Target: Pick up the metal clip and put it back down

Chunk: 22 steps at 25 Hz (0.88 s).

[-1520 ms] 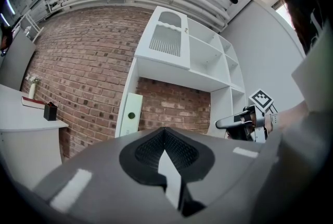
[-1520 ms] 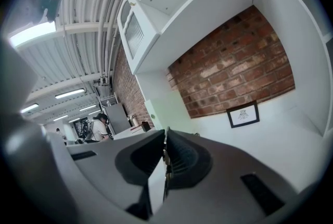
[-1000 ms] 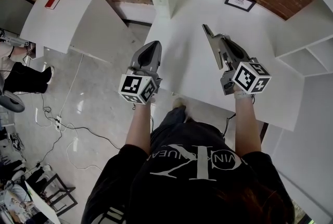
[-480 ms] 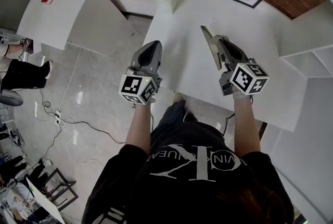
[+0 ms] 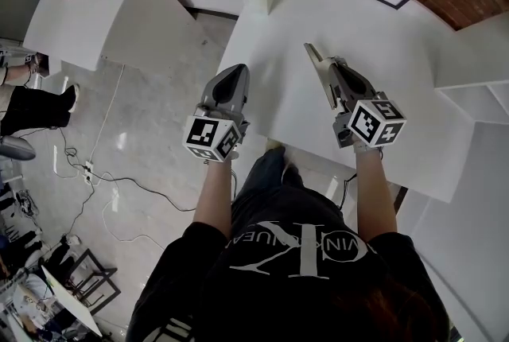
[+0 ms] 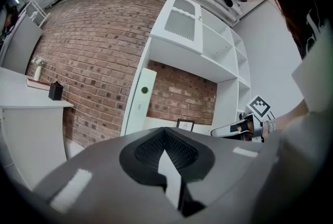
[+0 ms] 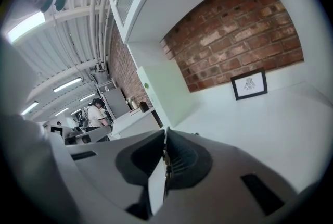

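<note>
Grey right gripper (image 7: 165, 139): jaws nearly together, apparently pinching small thin metal clip (image 7: 166, 163) above bare white bench (image 5: 398, 70). Grey left gripper (image 6: 165, 139): closed, empty. Recommendation: rest clip on bench before opening gently.

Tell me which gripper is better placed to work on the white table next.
Right. The right gripper hangs over the white table, jaws pinched on what looks like a small metal clip. The left gripper, shut and empty, sits at the table's edge.
</note>
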### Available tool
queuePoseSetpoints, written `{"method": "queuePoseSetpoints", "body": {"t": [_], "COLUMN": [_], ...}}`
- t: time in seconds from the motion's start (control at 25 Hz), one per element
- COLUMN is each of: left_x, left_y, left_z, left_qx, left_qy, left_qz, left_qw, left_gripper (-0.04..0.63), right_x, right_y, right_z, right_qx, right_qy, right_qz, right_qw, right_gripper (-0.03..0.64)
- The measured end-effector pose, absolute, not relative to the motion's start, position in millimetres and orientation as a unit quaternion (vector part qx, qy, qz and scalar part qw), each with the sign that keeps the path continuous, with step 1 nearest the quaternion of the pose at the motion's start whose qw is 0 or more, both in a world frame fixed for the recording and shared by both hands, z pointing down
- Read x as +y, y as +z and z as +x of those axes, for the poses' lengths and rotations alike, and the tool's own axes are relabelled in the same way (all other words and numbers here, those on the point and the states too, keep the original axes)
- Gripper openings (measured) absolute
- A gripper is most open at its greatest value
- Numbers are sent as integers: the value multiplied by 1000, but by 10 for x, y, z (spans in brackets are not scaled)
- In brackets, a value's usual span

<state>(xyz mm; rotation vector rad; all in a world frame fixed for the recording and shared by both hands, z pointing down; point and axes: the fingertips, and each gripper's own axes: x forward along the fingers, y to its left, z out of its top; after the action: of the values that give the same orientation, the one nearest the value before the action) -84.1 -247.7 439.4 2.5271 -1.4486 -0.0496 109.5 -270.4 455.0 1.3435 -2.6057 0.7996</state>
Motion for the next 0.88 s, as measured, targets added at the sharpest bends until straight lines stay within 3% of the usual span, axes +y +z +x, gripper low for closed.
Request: {"method": "queuePoseSetpoints", "body": {"t": [0.88], "left_x": [-2507], "left_y": [4781], "left_z": [-951], "left_qx": [-481], "left_qy": [7], "left_qz": [865], "left_qw": [141], "left_gripper": [9], "right_x": [-2841], "right_y": [5133], "right_z": [775], "right_qx": [-846], "right_qy": [301], "right_qz": [433], "right_qw": [78], "right_gripper": [25]}}
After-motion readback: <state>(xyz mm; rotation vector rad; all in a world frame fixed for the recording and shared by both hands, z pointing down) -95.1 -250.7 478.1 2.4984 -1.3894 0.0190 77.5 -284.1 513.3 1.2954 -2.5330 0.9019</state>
